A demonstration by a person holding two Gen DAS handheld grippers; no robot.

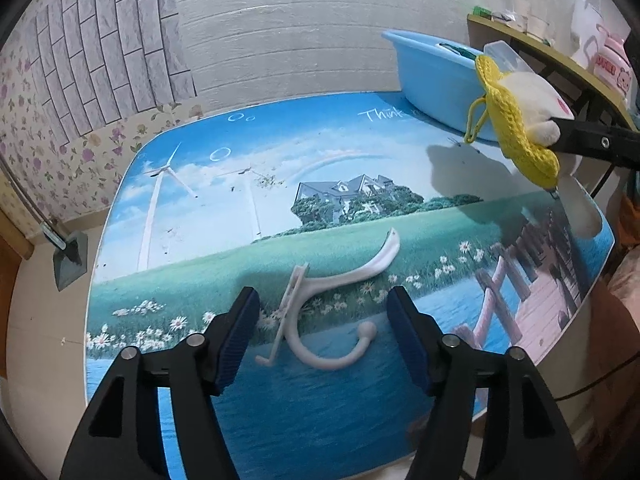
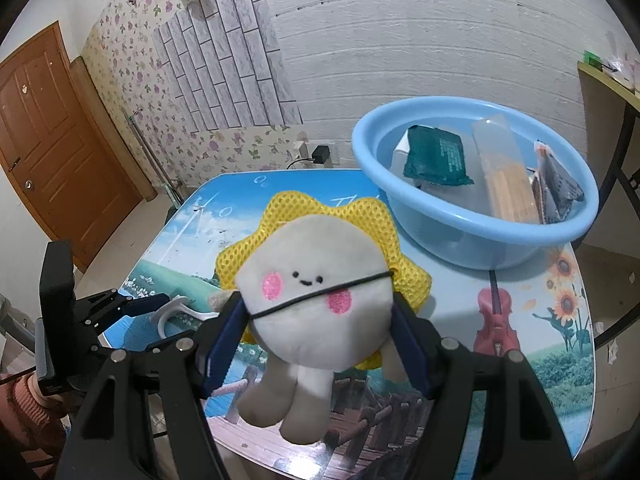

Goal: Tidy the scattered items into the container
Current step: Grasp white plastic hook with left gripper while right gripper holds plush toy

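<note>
Above the landscape-print table [image 2: 560, 360], my right gripper [image 2: 320, 320] clamps a white plush toy with yellow mesh collar [image 2: 320, 300], near the blue plastic basin [image 2: 440, 216]. My left gripper [image 1: 322, 332] hangs open astride a white plastic hook [image 1: 332, 280].

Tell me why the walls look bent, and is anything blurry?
Left wrist view: the wide lens bows the wall and table edge; the white hook is sharp, and the plush toy casts a soft shadow. Right wrist view: same bending, dark corners, toy sharp.
</note>
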